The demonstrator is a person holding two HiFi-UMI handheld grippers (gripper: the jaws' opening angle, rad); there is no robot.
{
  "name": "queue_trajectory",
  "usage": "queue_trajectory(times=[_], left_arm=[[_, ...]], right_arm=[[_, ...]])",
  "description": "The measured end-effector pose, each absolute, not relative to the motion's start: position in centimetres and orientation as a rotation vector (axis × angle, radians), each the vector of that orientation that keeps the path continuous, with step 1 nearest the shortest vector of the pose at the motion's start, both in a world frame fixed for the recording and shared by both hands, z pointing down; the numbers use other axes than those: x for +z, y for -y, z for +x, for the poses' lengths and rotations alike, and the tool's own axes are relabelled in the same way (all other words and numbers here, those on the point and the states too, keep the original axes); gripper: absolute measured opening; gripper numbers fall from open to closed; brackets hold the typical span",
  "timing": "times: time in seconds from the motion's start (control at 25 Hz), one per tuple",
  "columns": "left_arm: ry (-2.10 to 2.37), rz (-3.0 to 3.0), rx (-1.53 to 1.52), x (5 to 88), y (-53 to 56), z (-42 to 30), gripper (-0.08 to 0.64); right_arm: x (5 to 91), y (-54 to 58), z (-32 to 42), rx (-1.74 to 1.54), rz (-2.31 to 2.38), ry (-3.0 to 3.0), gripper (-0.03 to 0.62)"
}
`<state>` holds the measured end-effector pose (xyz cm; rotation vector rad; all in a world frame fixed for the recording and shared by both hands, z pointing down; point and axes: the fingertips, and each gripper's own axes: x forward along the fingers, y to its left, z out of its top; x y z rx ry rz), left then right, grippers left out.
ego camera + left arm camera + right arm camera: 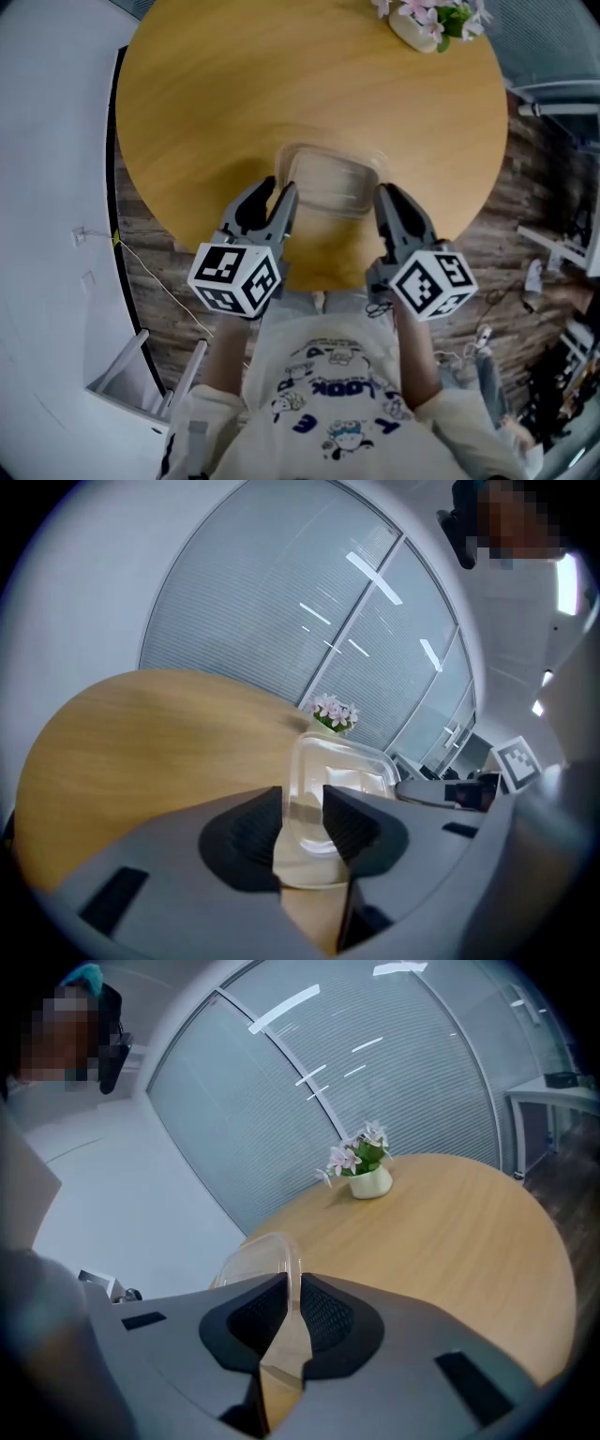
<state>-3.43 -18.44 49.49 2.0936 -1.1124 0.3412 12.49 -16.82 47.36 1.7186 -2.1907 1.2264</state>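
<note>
A clear plastic container (pixel 328 183) sits near the front edge of the round wooden table (pixel 216 94). My left gripper (pixel 279 189) is at its left side, and in the left gripper view (pixel 302 803) the jaws stand a narrow gap apart, closed on the container's near rim (pixel 342 771). My right gripper (pixel 392 197) is at the container's right side. In the right gripper view (pixel 292 1288) its jaws pinch the thin clear edge (pixel 258 1260), which rises edge-on between them. The container looks empty.
A white pot of pink flowers (pixel 427 23) stands at the table's far edge. A white curved wall runs along the left, with a white frame (pixel 131 375) on the floor beside it. White furniture (pixel 562 98) and cables lie on the wooden floor at the right.
</note>
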Motion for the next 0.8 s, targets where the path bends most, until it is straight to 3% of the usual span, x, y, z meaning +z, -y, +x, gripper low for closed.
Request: queue_trajectory(times=[0.8], left_arm=[[1.372,2.301,0.132,35.6,20.9,-7.3,0.133]], right_arm=[[34.1,20.2,8.7,0.863,1.734,2.508,0.041]])
